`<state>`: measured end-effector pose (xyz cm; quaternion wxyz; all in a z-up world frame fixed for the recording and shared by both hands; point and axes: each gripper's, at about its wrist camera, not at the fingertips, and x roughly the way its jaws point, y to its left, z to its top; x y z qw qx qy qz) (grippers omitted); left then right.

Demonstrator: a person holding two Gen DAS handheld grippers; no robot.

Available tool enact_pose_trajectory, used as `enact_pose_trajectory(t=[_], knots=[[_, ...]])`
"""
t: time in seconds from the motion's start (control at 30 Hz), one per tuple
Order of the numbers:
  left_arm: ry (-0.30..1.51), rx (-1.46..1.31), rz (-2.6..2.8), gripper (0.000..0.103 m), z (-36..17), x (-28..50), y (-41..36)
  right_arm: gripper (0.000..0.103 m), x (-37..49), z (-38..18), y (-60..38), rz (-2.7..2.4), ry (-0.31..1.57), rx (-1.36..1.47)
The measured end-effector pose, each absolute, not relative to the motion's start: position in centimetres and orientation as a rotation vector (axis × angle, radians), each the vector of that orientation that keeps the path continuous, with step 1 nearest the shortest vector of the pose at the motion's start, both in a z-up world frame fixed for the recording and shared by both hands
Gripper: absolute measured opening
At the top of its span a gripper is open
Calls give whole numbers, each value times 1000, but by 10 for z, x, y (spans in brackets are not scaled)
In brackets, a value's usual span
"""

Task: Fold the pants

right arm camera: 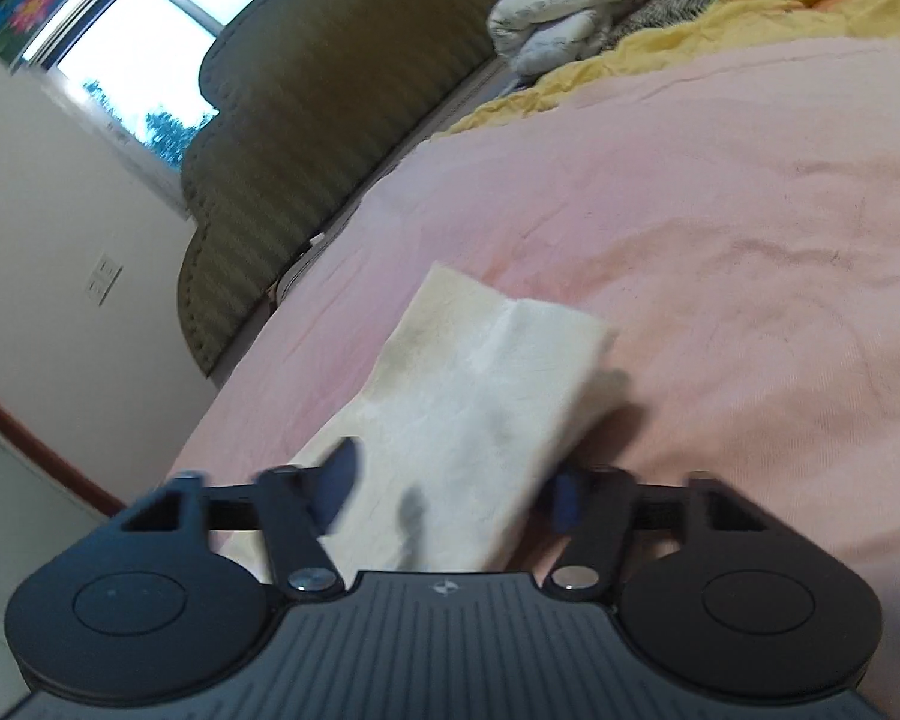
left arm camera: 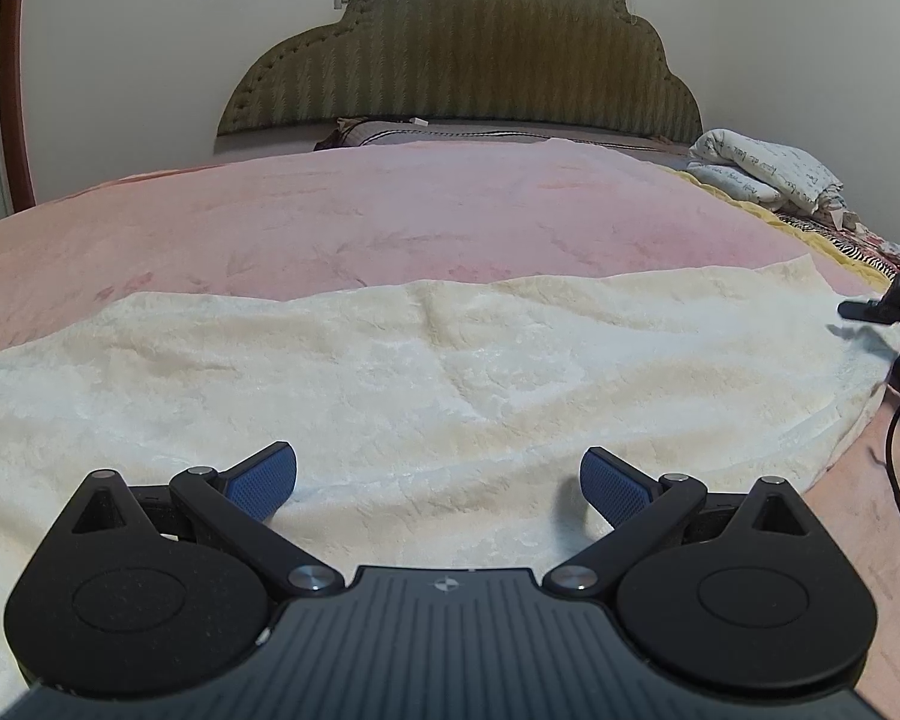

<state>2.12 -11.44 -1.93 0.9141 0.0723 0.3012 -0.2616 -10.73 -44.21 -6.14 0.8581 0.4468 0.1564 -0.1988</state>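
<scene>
Cream fleece pants [left arm camera: 438, 372] lie spread flat across the pink bedspread [left arm camera: 360, 210]. My left gripper [left arm camera: 438, 477] hovers low over their near edge, open, its blue pads [left arm camera: 264, 477] wide apart with nothing between them. My right gripper [left arm camera: 885, 333] shows at the pants' far right end, one finger above the cloth and one below. In the right wrist view, which is rolled and blurred, that gripper [right arm camera: 450, 492] has the end of the pants [right arm camera: 480, 384] between its blue pads [right arm camera: 339, 486]. The pads stand apart and no pinch shows.
A padded olive headboard [left arm camera: 468, 60] stands against the wall behind the bed. Folded white printed bedding [left arm camera: 768, 171] and a yellow and striped blanket [right arm camera: 750, 6] are piled at the bed's far right. A black cable [left arm camera: 897, 450] hangs at the right edge.
</scene>
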Motion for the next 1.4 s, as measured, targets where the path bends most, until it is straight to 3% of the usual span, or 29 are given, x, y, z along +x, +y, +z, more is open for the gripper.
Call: enact_pose_trajectory(t=[0.03, 0.23, 0.57, 0.97, 1.0, 1.07, 1.1, 1.13, 1.2, 1.27, 1.3, 1.33, 1.37, 1.4], knots=[[621, 144, -540, 102, -19, 22, -114, 28, -104, -65, -448, -406, 330, 957], [663, 5, -601, 102, -6, 35, -108, 16, -97, -57, -444, -391, 329, 866], [972, -872, -937, 102, -13, 92, -106, 15, -60, 15, -284, -172, 350, 44], [1216, -1027, -911, 102, -57, 142, -169, 17, -37, -16, -197, -117, 516, -329], [1236, -998, -908, 102, -55, 144, -173, 22, -35, -19, -194, -111, 545, -361], [1236, -954, -922, 102, -53, 145, -176, 42, -34, -22, -184, -116, 569, -421], [1232, -941, -925, 102, -52, 145, -178, 63, -34, -25, -180, -123, 567, -459], [1230, -928, -923, 102, -53, 146, -180, 77, -35, -28, -176, -130, 560, -495], [1225, -887, -920, 102, -51, 146, -185, 77, -32, -36, -171, -136, 567, -554], [1208, -821, -925, 102, -48, 145, -192, 76, -26, -38, -175, -141, 560, -557], [1203, -790, -920, 101, -47, 145, -196, 63, -21, -38, -178, -139, 555, -533], [1193, -755, -912, 99, -46, 142, -198, 29, -17, -38, -182, -138, 553, -506], [1183, -725, -910, 96, -44, 141, -201, 21, -13, -40, -187, -149, 559, -477], [1171, -694, -923, 85, -43, 139, -203, 19, -12, -40, -192, -149, 554, -464]])
